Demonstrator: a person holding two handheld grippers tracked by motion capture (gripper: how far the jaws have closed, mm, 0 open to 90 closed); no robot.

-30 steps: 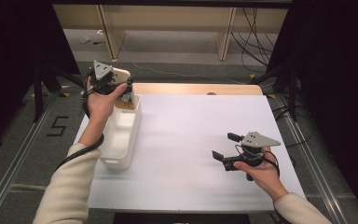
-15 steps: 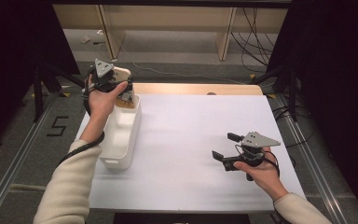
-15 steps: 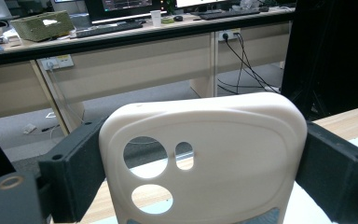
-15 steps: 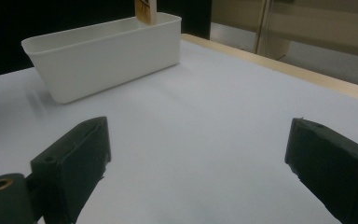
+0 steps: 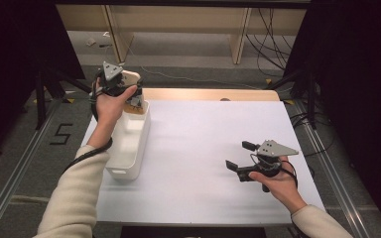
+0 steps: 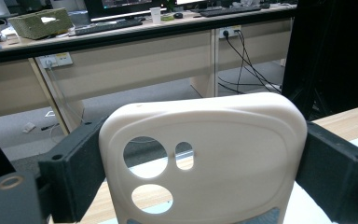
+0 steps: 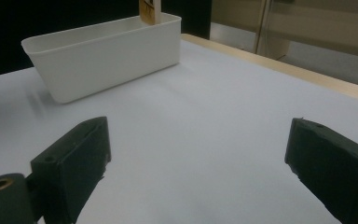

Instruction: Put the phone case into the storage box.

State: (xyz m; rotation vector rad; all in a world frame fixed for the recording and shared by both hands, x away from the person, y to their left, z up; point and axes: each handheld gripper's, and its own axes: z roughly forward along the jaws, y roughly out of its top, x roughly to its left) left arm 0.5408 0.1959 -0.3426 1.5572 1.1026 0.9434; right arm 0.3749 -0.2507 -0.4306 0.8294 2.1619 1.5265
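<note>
A cream phone case (image 6: 205, 154) with round camera holes sits upright between the jaws of my left gripper (image 6: 205, 179), which is shut on its two sides. In the high view the left gripper (image 5: 131, 94) holds the phone case (image 5: 130, 78) over the far end of a white bin (image 5: 129, 148), and the case's lower end hangs at the bin's rim. My right gripper (image 5: 239, 155) hovers low over the white table at the right, its jaws wide open with nothing between them. In the right gripper view, the right gripper (image 7: 200, 163) faces the bin (image 7: 107, 56) across bare table.
The white table top (image 5: 203, 144) has a wooden strip (image 5: 208, 94) along its far edge. Beyond it are a grey floor, desk legs and cables. Dark curtains stand on both sides. The bin lies along the table's left edge.
The left hand has crept slightly up with the case. The right hand has kept still.
</note>
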